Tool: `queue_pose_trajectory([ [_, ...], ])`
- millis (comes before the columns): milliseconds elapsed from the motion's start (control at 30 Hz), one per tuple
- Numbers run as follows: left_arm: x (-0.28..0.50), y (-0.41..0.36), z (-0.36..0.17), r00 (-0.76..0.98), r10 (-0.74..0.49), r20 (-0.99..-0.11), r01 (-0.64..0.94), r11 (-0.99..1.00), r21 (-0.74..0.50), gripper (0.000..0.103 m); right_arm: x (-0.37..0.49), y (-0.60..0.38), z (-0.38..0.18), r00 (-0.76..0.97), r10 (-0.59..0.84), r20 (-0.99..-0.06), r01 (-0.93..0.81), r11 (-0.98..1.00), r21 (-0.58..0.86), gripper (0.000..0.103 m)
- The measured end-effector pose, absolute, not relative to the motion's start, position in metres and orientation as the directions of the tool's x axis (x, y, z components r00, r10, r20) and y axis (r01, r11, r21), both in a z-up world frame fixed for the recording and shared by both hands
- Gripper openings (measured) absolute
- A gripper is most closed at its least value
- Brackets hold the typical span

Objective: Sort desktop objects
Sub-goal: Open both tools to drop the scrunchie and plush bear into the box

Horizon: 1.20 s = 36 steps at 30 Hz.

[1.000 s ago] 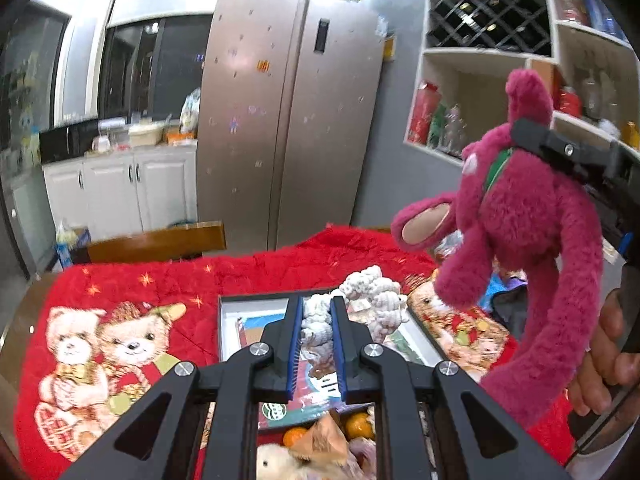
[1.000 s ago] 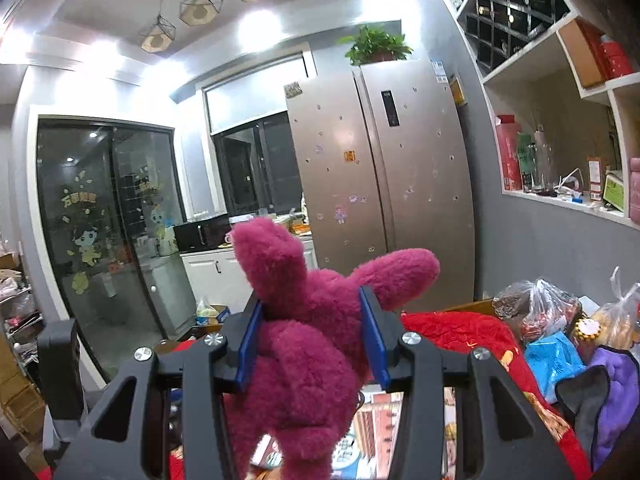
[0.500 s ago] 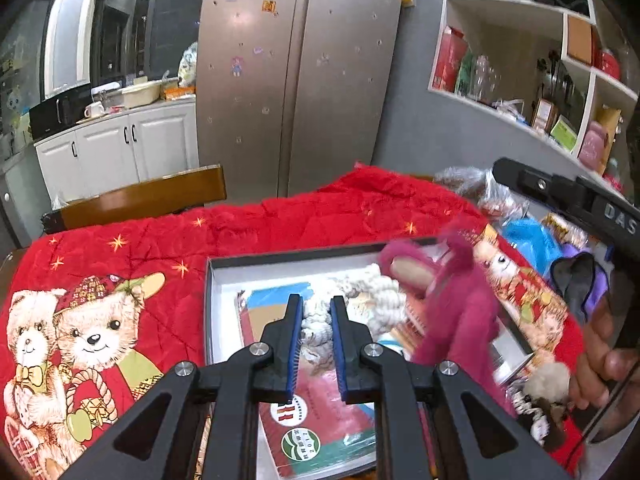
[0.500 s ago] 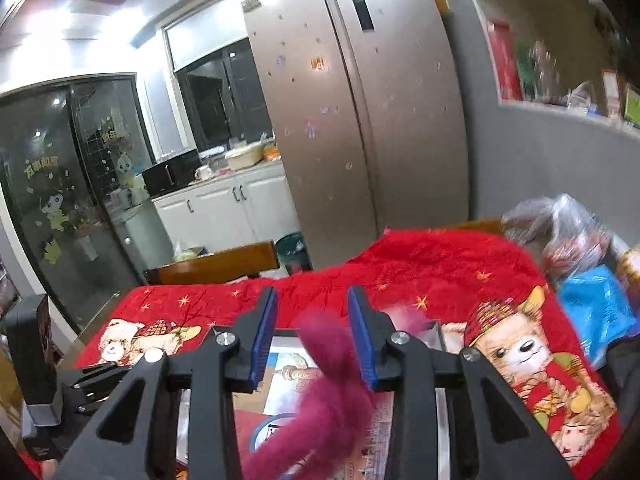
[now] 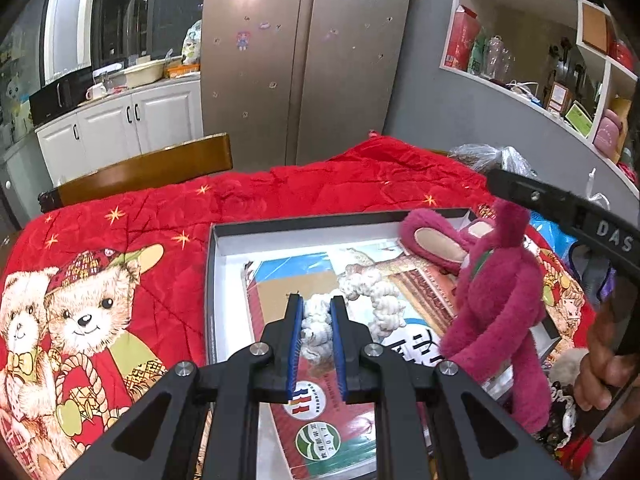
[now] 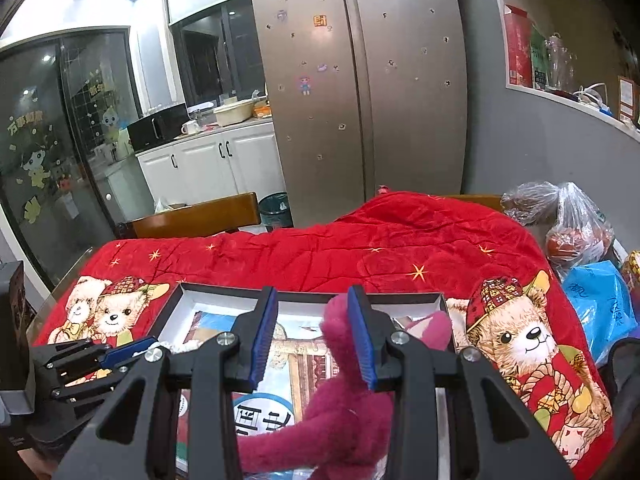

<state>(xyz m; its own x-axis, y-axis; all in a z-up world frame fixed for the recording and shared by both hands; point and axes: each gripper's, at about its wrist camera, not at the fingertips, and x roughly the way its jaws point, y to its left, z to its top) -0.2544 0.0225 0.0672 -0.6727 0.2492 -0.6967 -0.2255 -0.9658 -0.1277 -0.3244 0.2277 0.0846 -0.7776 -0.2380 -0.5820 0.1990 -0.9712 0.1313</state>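
The left gripper (image 5: 316,344) reaches forward and slightly down over the shallow dark-rimmed white box (image 5: 212,264), its jaws narrow and clamped on the cream knitted rope toy (image 5: 320,320). That toy's free length trails away from the jaws toward the far right, lying on the colourful printed booklets (image 5: 332,424) that line the box.

The right gripper (image 6: 312,340) also hangs over the box, pointing at its far wall, jaws spread wide. The magenta plush long-limbed toy (image 6: 340,412) stands between them, its head against the right jaw's blue pad, clear of the left one. In the left wrist view the plush (image 5: 496,308) sits roughly upright at the box's right edge, long axis near vertical, one long ear lying leftward across the booklets and its limbs dangling toward the near rim. The box rests on the red bear-print quilt (image 5: 120,280) covering the worktop.
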Motion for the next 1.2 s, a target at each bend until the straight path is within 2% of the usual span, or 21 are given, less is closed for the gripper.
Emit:
queue_pose_trajectory([
  [133, -0.258, 0.021, 0.061, -0.652, 0.251, -0.715, -0.223, -0.965, -0.136, 0.014, -0.321, 0.228, 0.088, -0.776, -0.239, -0.584, 0.189, -0.971, 0.146, 0.037],
  [200, -0.259, 0.023, 0.06, -0.642, 0.251, -0.724, -0.229, -0.965, -0.132, 0.018, -0.321, 0.23, 0.09, -0.777, -0.241, -0.581, 0.187, -0.97, 0.152, 0.037],
  [267, -0.26, 0.024, 0.06, -0.637, 0.238, -0.733, -0.221, -0.968, -0.122, 0.041, -0.32, 0.231, 0.093, -0.78, -0.244, -0.576, 0.187, -0.97, 0.157, 0.037],
  [300, -0.261, 0.025, 0.06, -0.633, 0.229, -0.739, -0.214, -0.97, -0.117, 0.062, -0.319, 0.232, 0.095, -0.782, -0.249, -0.571, 0.19, -0.968, 0.162, 0.037],
  [333, -0.261, 0.024, 0.06, -0.634, 0.217, -0.742, -0.201, -0.973, -0.113, 0.068, -0.318, 0.232, 0.096, -0.783, -0.251, -0.569, 0.19, -0.968, 0.165, 0.04],
  [367, -0.261, 0.022, 0.061, -0.641, 0.208, -0.739, -0.186, -0.976, -0.113, 0.069, -0.318, 0.233, 0.098, -0.784, -0.252, -0.568, 0.189, -0.968, 0.168, 0.044],
  [433, -0.262, 0.015, 0.063, -0.641, 0.206, -0.739, -0.158, -0.978, -0.135, 0.069, -0.316, 0.237, 0.103, -0.783, -0.25, -0.569, 0.18, -0.967, 0.178, 0.07],
  [533, -0.262, 0.006, 0.067, -0.63, 0.236, -0.74, -0.143, -0.972, -0.189, 0.069, -0.311, 0.246, 0.114, -0.792, -0.275, -0.545, 0.182, -0.959, 0.219, 0.092],
  [633, -0.26, 0.0, 0.076, -0.64, 0.246, -0.728, -0.13, -0.968, -0.213, 0.069, -0.303, 0.255, 0.13, -0.798, -0.308, -0.518, 0.2, -0.946, 0.255, 0.096],
  [700, -0.255, -0.003, 0.086, -0.658, 0.236, -0.715, -0.131, -0.971, -0.2, 0.069, -0.295, 0.259, 0.143, -0.808, -0.322, -0.493, 0.214, -0.941, 0.264, 0.103],
  [833, -0.238, -0.004, 0.117, -0.713, 0.231, -0.662, -0.161, -0.973, -0.166, 0.069, -0.27, 0.262, 0.174, -0.834, -0.367, -0.411, 0.266, -0.922, 0.282, 0.103],
  [900, -0.223, -0.004, 0.14, -0.749, 0.246, -0.615, -0.182, -0.969, -0.166, 0.069, -0.251, 0.263, 0.194, -0.841, -0.399, -0.364, 0.305, -0.907, 0.289, 0.103],
  [967, -0.196, -0.006, 0.172, -0.804, 0.274, -0.527, -0.22, -0.962, -0.165, 0.07, -0.228, 0.263, 0.214, -0.84, -0.435, -0.324, 0.343, -0.889, 0.304, 0.103],
  [1033, -0.168, -0.008, 0.195, -0.844, 0.283, -0.456, -0.24, -0.959, -0.152, 0.079, -0.205, 0.264, 0.229, -0.83, -0.485, -0.275, 0.392, -0.858, 0.332, 0.103],
  [1067, -0.145, -0.011, 0.209, -0.872, 0.282, -0.399, -0.244, -0.959, -0.144, 0.088, -0.184, 0.266, 0.236, -0.816, -0.54, -0.207, 0.452, -0.818, 0.355, 0.103],
  [1100, -0.129, -0.013, 0.215, -0.89, 0.283, -0.357, -0.248, -0.958, -0.141, 0.091, -0.17, 0.267, 0.241, -0.814, -0.558, -0.161, 0.478, -0.802, 0.358, 0.103],
  [1167, -0.084, -0.019, 0.226, -0.938, 0.259, -0.228, -0.239, -0.964, -0.113, 0.096, -0.139, 0.267, 0.251, -0.829, -0.552, -0.083, 0.499, -0.799, 0.336, 0.103],
  [1200, -0.061, -0.021, 0.228, -0.957, 0.246, -0.156, -0.234, -0.968, -0.088, 0.103, -0.121, 0.265, 0.256, -0.847, -0.529, -0.057, 0.49, -0.816, 0.307, 0.103],
])
